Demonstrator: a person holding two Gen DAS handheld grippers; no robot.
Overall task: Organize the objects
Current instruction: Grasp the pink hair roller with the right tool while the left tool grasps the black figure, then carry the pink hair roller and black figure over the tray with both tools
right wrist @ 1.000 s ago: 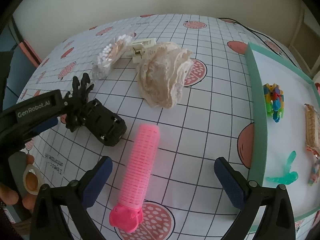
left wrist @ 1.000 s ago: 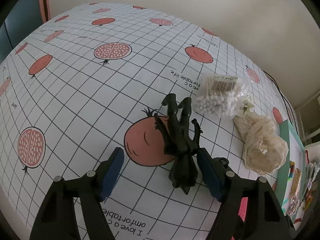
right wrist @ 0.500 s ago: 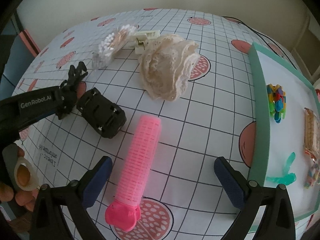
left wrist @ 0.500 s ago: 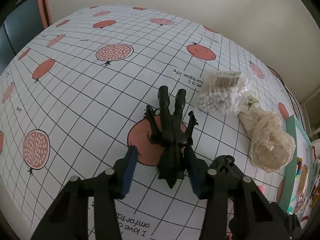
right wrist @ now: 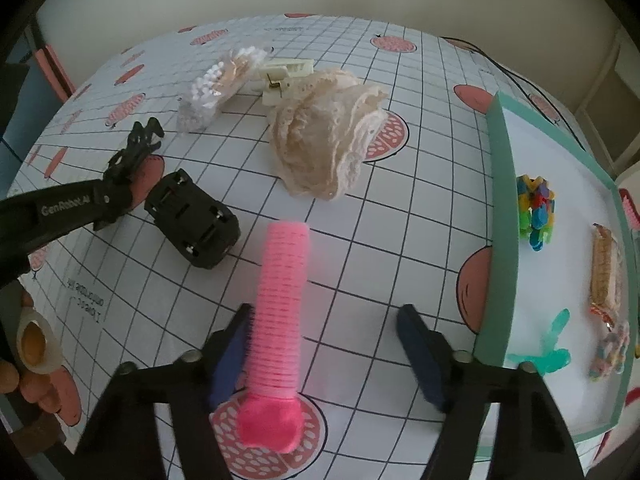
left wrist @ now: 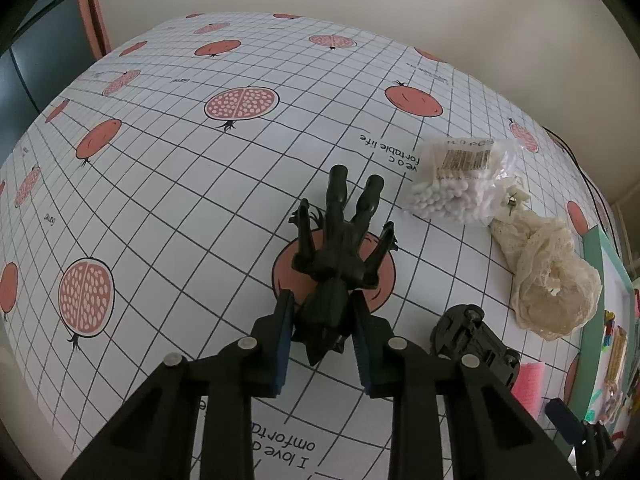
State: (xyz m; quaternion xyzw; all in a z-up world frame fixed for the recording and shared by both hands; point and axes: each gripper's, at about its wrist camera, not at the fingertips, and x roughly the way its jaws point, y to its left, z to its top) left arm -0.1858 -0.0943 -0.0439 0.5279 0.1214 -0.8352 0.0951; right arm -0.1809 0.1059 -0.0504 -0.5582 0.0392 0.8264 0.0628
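A black toy figure (left wrist: 340,248) lies on the pomegranate-print cloth, legs pointing away from me. My left gripper (left wrist: 322,340) is shut on its near end, both blue pads pressed against it. The right wrist view shows the same left gripper (right wrist: 100,200) holding the figure (right wrist: 136,148). A pink hair roller (right wrist: 282,308) lies lengthwise between the fingers of my right gripper (right wrist: 324,320). That gripper is open; its left pad (right wrist: 232,348) touches the roller and the right pad stands well clear.
A black toy car (right wrist: 192,220) lies upside down beside the roller. Further back are cream lace fabric (right wrist: 324,148), a bag of cotton swabs (right wrist: 216,84) and a white hair clip (right wrist: 284,76). A teal-rimmed tray (right wrist: 502,220) at right holds several small colourful items.
My left gripper closed from wide open onto the black figure. My right gripper dropped lower over the pink roller and its fingers narrowed, the left pad reaching the roller.
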